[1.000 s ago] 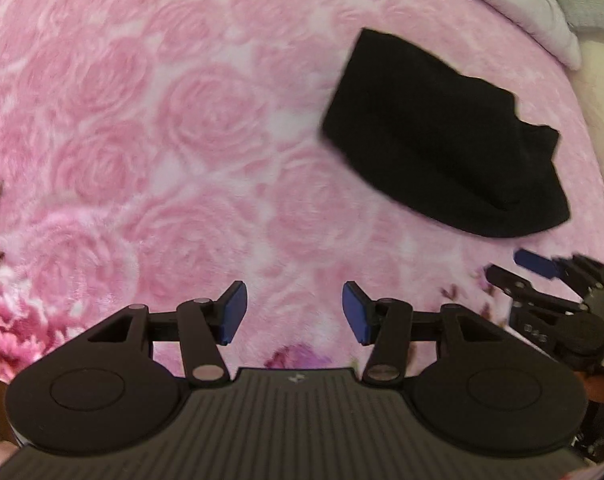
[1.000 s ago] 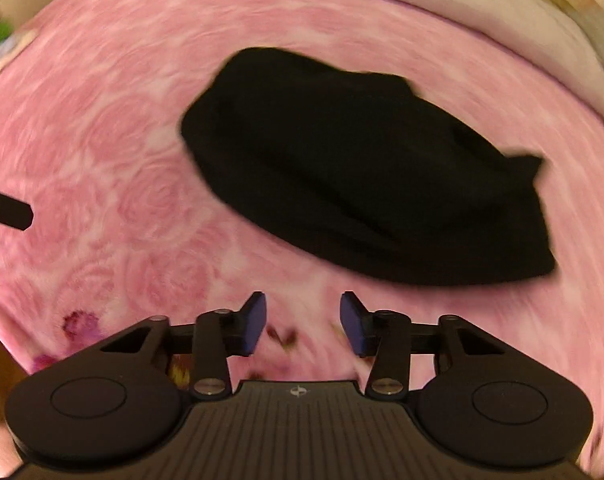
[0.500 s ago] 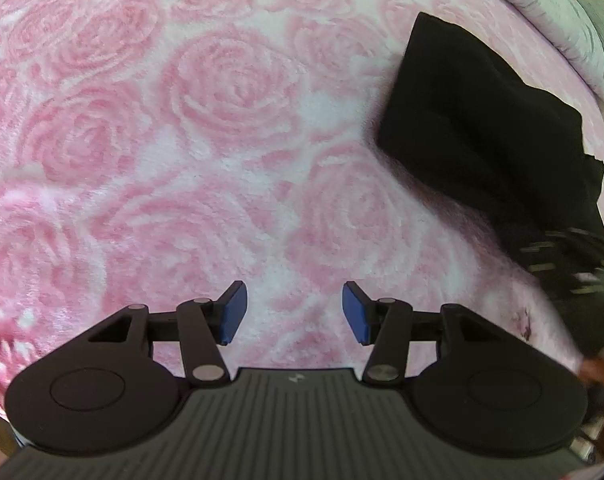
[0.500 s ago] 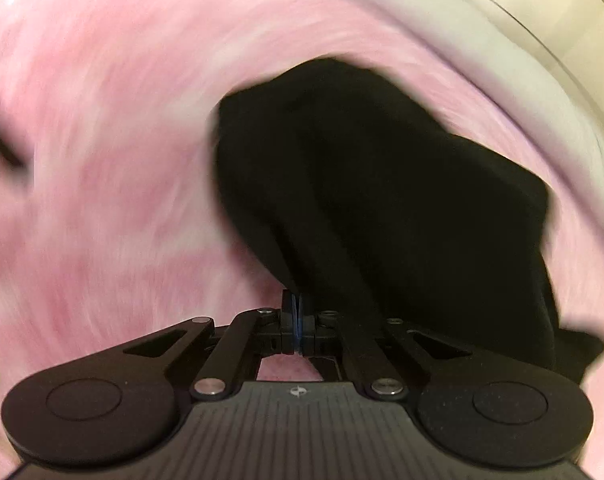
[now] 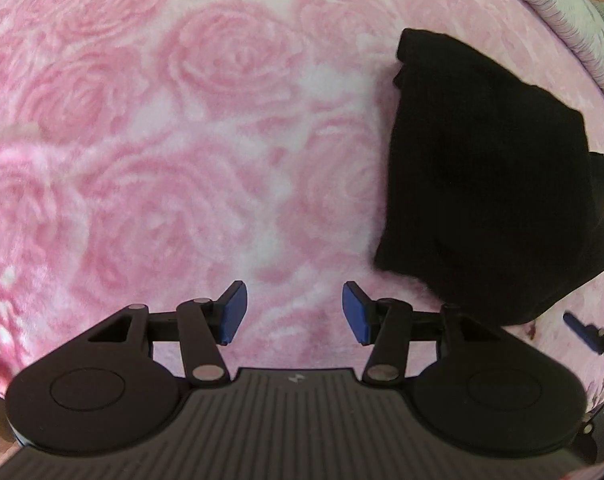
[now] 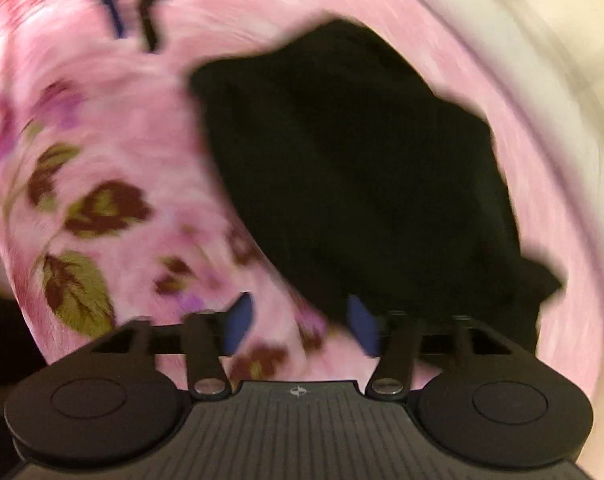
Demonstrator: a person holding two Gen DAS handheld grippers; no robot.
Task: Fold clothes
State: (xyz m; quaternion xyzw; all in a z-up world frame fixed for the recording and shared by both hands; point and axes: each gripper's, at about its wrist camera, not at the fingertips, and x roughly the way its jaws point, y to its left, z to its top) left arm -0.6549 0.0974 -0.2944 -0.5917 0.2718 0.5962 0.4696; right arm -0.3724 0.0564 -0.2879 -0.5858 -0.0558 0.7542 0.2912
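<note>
Softly bunched, the black garment [image 5: 490, 176] lies on a plush rose-patterned blanket [image 5: 206, 128].

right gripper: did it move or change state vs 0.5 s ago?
Yes. The right gripper was shut on the black garment; now it is open and pulled back toward the floral edge of the pink rose blanket.

Left gripper [image 5: 293, 312]: matte black body with ribbed grey-black centre plate bearing a small white logo; two round black side housings with embossed discs; black link bars pinned by silver round screws; flat blue rubber finger pads [image 5: 233, 311]. Right gripper [image 6: 298, 322]: identical build, black ribbed plate, silver screws, blue pads [image 6: 238, 320], blurred.
</note>
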